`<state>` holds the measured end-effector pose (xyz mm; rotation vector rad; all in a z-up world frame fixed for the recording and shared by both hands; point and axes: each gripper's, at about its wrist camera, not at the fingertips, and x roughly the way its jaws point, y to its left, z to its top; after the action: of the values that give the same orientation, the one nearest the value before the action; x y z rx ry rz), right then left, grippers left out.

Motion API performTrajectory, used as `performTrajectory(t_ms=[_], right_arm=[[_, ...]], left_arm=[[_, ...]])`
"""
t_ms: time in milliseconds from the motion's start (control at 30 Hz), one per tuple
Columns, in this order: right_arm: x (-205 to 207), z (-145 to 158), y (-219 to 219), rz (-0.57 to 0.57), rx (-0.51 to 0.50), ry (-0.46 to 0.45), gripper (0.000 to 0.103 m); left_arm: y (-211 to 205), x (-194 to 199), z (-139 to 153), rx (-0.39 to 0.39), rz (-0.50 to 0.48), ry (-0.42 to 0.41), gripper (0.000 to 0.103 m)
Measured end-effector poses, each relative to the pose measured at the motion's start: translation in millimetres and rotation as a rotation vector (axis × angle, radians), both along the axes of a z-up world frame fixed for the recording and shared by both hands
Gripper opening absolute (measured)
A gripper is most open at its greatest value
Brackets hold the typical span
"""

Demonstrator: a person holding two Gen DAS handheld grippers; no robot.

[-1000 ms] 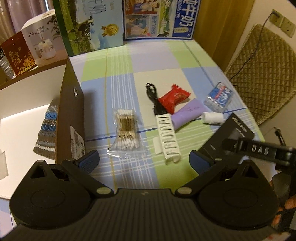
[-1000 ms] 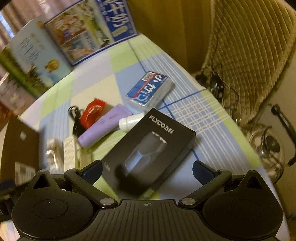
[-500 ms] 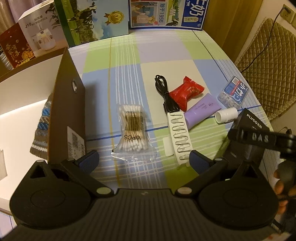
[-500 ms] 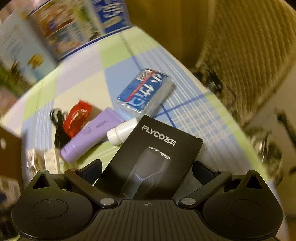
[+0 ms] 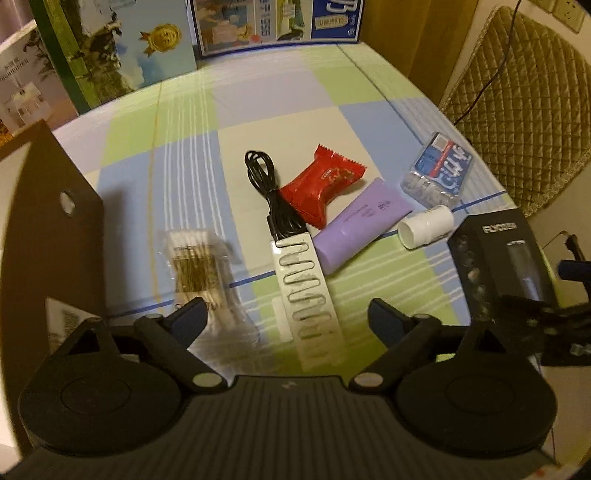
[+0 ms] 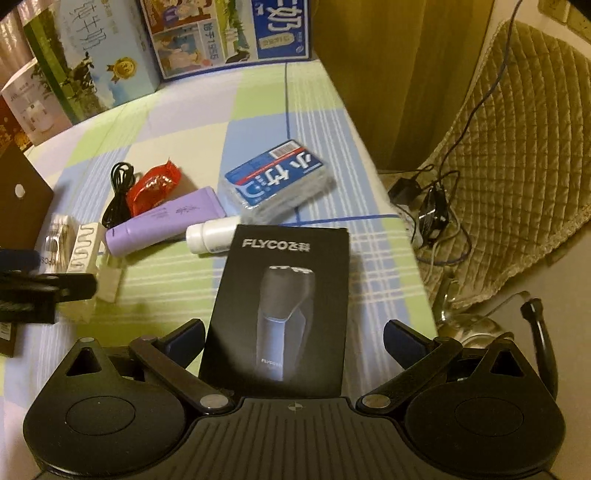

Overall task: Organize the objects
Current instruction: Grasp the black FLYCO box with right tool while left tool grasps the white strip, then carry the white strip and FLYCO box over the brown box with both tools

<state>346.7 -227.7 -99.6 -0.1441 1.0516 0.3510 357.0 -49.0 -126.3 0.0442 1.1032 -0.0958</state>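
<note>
On the checked tablecloth lie a bag of cotton swabs [image 5: 199, 266], a white slotted holder [image 5: 304, 291], a black cable [image 5: 267, 192], a red snack packet [image 5: 321, 184], a purple tube [image 5: 364, 218] with a white cap [image 5: 424, 227], a blue tissue pack [image 5: 439, 171] and a black FLYCO shaver box [image 6: 284, 306]. My left gripper [image 5: 286, 321] is open above the swabs and holder. My right gripper [image 6: 293, 338] is open, its jaws on either side of the shaver box's near end without touching it.
A brown cardboard box [image 5: 55, 229] stands at the left. Milk cartons [image 5: 273, 22] line the table's far edge. A quilted chair [image 6: 517, 147] and cables on the floor [image 6: 432, 214] are to the right of the table edge.
Both grippers moved forward over the table. The shaver box now lies straight between my right gripper's jaws. My left gripper has come closer to the swabs and holder.
</note>
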Motion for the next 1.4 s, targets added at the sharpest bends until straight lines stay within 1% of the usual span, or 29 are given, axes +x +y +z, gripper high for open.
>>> performTrajectory(t_ms=[67,133,200,267,367,500,633,733,767,800,933,1200,1267,1400], right_arm=[[0,3,-3,-0.009,0.014,-0.007,0.100],[1,4,-4,-0.017,0.028,-0.010,0.100],[3,4,-4,-0.023,0.028,-0.012,0.100],[4,3,-2,-0.021,0.026,-0.011,0.101],[4,4,1,-0.008,0.022,-0.027,0.101],[7,1,9,0.005,0.018,-0.035,0.100],[11,-7,18,0.022,-0.014,-0.037,0.100],[10,-16,21,0.013,-0.045,-0.031,0.099],[9,-19,20,0.015,-0.047,-0.026,0.082],[7,-20,19,0.015,-0.040,-0.019,0.079],[-11,-19,15,0.052,-0.040,-0.021,0.077],[-63,-18,5,0.136,-0.035,0.024,0.076],[-75,-17,5,0.158,-0.025,0.040,0.076],[-94,-11,7,0.185,0.026,0.083,0.076]], left_arm=[[0,5,-6,-0.008,0.004,0.015,0.075],[0,8,-11,-0.025,0.006,0.024,0.068],[0,9,-14,-0.034,0.009,0.033,0.055],[0,8,-16,-0.051,0.007,0.038,0.025],[3,2,-17,-0.062,0.012,0.040,0.023],[8,-13,-16,-0.072,0.021,0.045,0.023],[12,-33,-15,-0.066,0.031,0.052,0.023],[16,-46,-15,-0.056,0.029,0.057,0.023],[17,-50,-14,-0.053,0.029,0.058,0.023],[18,-54,-14,-0.054,0.031,0.060,0.023],[26,-70,-13,-0.063,0.044,0.066,0.023],[35,-101,-10,-0.078,0.051,0.074,0.023],[36,-109,-9,-0.086,0.047,0.077,0.023],[43,-127,-4,-0.112,0.059,0.077,0.023]])
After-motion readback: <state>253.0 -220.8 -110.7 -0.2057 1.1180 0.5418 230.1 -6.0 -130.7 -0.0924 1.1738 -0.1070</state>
